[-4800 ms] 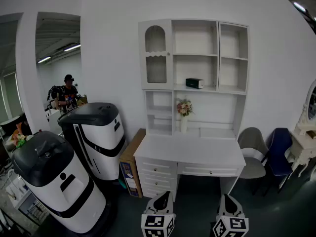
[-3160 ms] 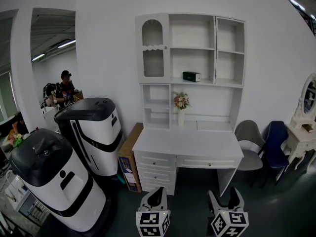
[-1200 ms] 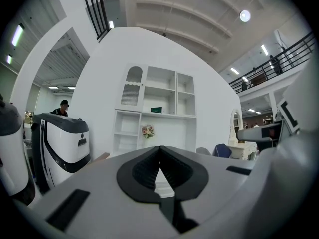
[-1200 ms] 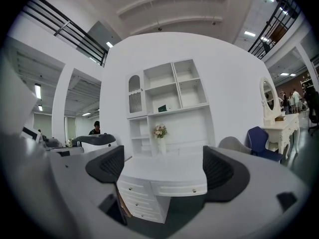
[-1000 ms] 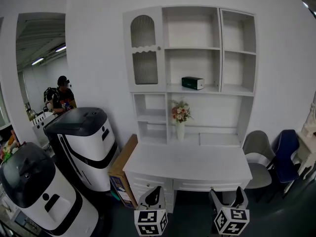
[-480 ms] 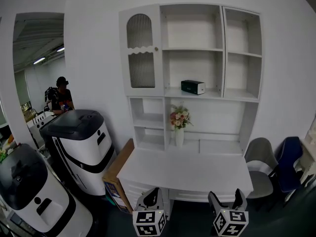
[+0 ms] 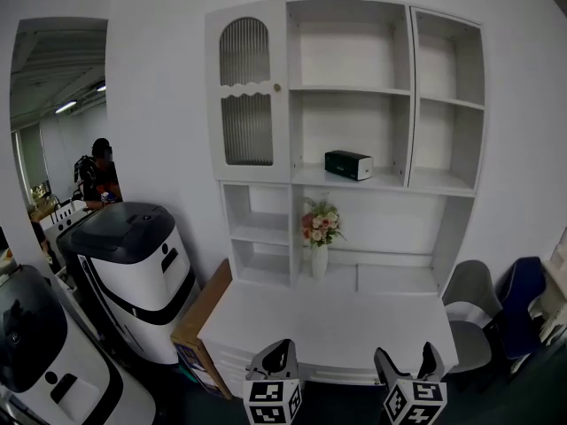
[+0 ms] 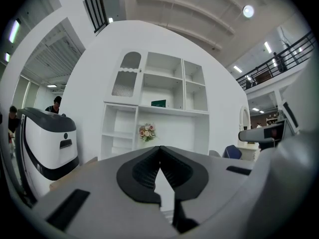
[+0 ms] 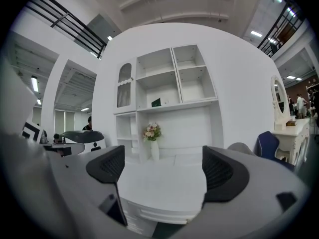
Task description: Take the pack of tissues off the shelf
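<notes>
Head view: the pack of tissues (image 7: 347, 165) lies on the shelf (image 7: 390, 182), at 12 o'clock, well apart from both tongs. The left gripper (image 7: 275, 354) has its jaws together and empty, while the right gripper (image 7: 407, 359) has its jaws wide apart and is empty too.

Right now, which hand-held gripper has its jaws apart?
The right hand-held gripper: its jaws stand wide apart; the left hand-held gripper is shut.
</notes>
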The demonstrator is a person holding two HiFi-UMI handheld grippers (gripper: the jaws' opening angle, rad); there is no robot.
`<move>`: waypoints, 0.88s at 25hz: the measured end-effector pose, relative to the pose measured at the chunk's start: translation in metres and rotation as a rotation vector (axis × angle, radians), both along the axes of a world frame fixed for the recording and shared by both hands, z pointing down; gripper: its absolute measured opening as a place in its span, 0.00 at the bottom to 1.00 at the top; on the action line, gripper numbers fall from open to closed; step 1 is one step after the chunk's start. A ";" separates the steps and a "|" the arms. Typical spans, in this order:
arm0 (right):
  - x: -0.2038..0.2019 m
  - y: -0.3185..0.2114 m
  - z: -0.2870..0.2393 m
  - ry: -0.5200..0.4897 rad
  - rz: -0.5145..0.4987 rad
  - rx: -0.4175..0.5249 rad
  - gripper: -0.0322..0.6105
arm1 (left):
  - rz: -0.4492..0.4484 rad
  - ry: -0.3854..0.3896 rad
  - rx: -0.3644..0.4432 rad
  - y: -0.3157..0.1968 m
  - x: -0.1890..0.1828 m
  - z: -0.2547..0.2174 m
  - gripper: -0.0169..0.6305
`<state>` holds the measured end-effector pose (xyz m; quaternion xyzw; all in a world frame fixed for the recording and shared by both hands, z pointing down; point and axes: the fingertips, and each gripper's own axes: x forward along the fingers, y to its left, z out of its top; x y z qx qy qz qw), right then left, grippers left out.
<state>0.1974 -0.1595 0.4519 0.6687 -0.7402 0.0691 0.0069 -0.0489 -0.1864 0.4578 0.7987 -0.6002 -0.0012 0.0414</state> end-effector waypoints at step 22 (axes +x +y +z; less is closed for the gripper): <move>-0.015 -0.231 -0.040 -0.081 0.046 0.032 0.79 | 0.092 -0.018 0.046 -0.257 0.002 -0.043 0.05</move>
